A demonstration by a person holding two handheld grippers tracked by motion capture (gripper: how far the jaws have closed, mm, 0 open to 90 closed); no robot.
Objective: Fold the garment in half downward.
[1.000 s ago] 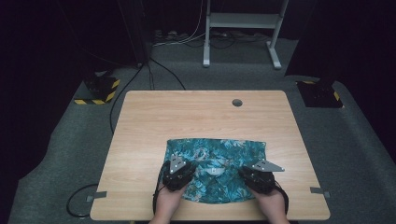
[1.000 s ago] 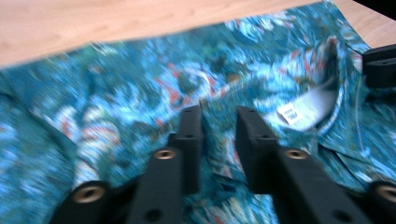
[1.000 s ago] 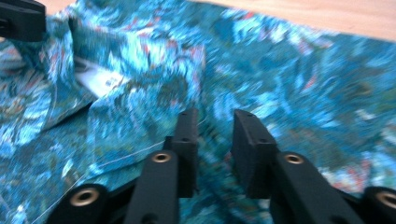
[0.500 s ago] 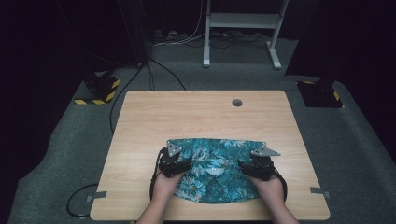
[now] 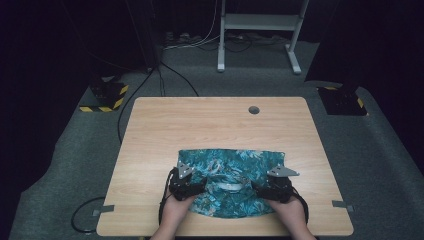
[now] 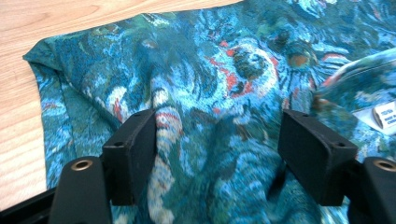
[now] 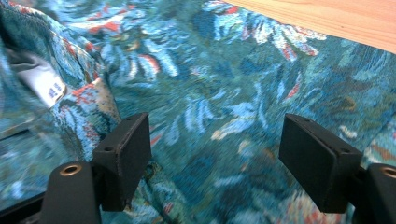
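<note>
Jaws on both grippers had just been opening; the left gripper (image 5: 192,184) and the right gripper (image 5: 270,187) each stood spread over the blue patterned shirt (image 5: 232,175), pads clear of the cloth on either side, with fabric lying slack between them and nothing pinched; compared with a second earlier, the hands sat a little nearer the table's front edge and the shirt's near part looked folded up over itself; by my reading a fold had just been laid and let go, so the next grasp was still to come; the shirt lay flat on the wooden table (image 5: 210,120), near its front edge, its white label (image 6: 386,114) showing at the collar; no containers stood on the table.
</note>
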